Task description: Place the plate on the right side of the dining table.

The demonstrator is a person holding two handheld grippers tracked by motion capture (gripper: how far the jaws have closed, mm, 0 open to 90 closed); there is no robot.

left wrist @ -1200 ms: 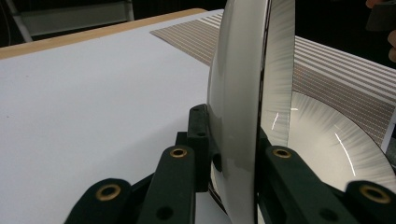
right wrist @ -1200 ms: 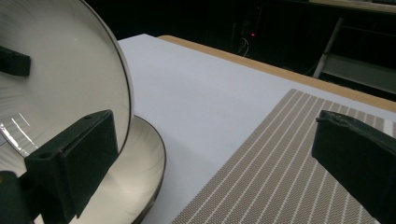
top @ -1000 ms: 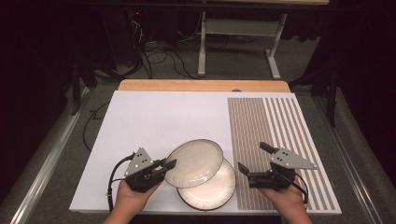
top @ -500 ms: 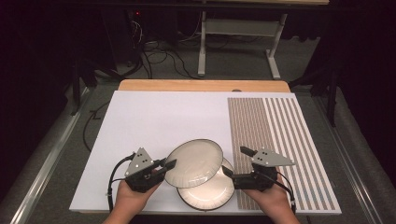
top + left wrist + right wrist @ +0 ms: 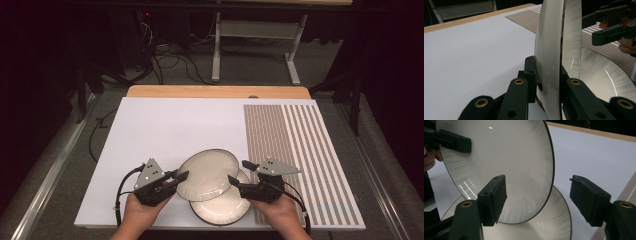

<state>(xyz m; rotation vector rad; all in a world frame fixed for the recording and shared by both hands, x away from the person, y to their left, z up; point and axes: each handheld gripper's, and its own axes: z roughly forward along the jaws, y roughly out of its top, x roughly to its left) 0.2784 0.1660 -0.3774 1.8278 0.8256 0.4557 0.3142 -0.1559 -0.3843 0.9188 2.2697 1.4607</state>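
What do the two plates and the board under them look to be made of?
Raised plate: likely glazed ceramic, possibly melamine; glossy off-white with a thin dark rim line and sharp light glints. It is clamped at its edge by the left gripper.
Lower plate: same look, lying flat.
White board: matte, no glare, perhaps laminate or foam board; its striped right part looks printed.

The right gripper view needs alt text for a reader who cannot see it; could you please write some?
A raised white plate with a dark rim has its edge between the right gripper's open black fingers, above a second plate lying on the white table. The left gripper clamps the raised plate's far edge.
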